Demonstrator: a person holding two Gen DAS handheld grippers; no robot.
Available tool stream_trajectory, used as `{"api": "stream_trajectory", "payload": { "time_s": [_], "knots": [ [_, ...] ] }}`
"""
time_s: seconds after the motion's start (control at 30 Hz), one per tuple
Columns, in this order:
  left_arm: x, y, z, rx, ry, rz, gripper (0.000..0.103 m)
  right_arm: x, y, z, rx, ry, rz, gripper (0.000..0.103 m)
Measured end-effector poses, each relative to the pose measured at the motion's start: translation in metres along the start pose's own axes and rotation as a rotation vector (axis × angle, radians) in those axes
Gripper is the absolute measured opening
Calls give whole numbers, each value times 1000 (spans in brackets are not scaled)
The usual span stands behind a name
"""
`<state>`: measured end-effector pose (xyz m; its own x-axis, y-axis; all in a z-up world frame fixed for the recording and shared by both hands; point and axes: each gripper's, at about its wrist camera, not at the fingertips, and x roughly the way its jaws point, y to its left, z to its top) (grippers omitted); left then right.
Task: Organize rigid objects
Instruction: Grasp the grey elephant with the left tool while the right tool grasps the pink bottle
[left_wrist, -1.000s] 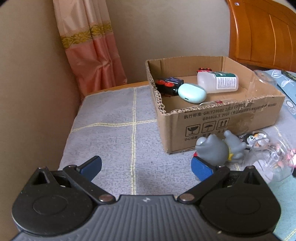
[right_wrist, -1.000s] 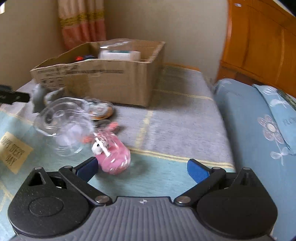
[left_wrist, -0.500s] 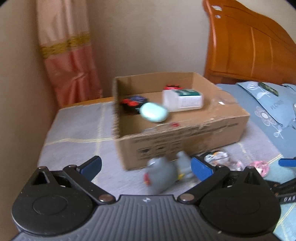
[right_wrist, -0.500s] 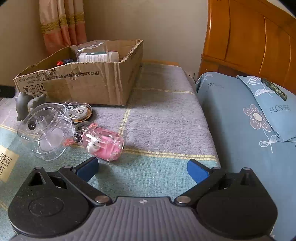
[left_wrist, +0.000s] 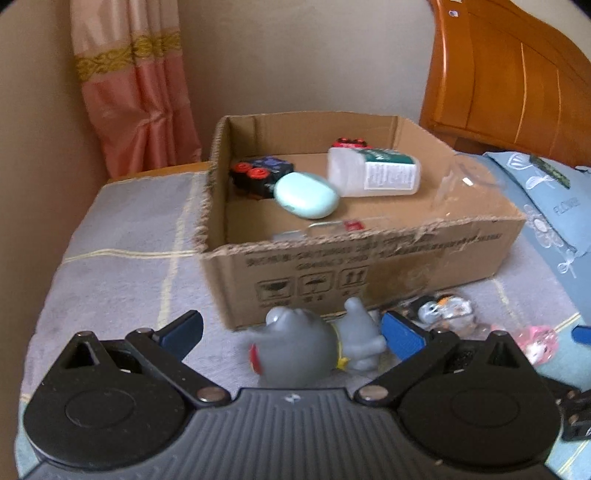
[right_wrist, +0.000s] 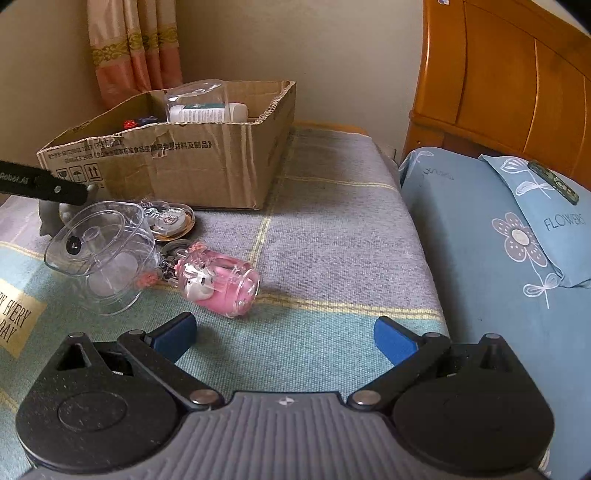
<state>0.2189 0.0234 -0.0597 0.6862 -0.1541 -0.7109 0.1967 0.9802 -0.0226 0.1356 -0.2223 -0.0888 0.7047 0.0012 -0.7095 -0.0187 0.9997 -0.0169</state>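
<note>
A grey hippo figurine (left_wrist: 306, 347) lies on the blanket between the open fingers of my left gripper (left_wrist: 291, 332), close to the right pad, in front of the cardboard box (left_wrist: 369, 262). The box holds a mint case (left_wrist: 306, 195), a white bottle (left_wrist: 373, 171) and a black toy with red wheels (left_wrist: 258, 175). My right gripper (right_wrist: 284, 332) is open and empty, just short of a pink keychain jar (right_wrist: 218, 282). A clear plastic spool (right_wrist: 99, 254) and a round clear trinket (right_wrist: 170, 219) lie to its left. The box also shows in the right wrist view (right_wrist: 177, 162).
A blue pillow (right_wrist: 543, 214) and blue bedding (right_wrist: 480, 258) lie to the right, with a wooden headboard (right_wrist: 517, 85) behind. A pink curtain (left_wrist: 136, 88) hangs at the back left. The left gripper's arm (right_wrist: 40, 182) shows at the right wrist view's left edge.
My left gripper swung right so the grey figurine now sits between its fingers instead of beyond the right pad. My right gripper drew back and rose a little from the pink jar.
</note>
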Motion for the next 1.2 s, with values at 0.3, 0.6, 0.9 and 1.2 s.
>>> {"api": "stream_trajectory", "payload": {
  "time_s": [0.3, 0.6, 0.9, 1.2],
  "knots": [
    [-2, -5, -4, 38, 4, -9, 102, 0, 1, -1, 2, -7, -2, 103],
    [19, -7, -7, 15, 40, 10, 99, 0, 1, -1, 1, -8, -1, 103],
    [16, -5, -13, 30, 40, -20, 74, 3, 17, 3, -38, 4, 41, 103],
    [9, 11, -21, -8, 44, 32, 74, 18, 34, 21, -13, 2, 22, 103]
  ]
}}
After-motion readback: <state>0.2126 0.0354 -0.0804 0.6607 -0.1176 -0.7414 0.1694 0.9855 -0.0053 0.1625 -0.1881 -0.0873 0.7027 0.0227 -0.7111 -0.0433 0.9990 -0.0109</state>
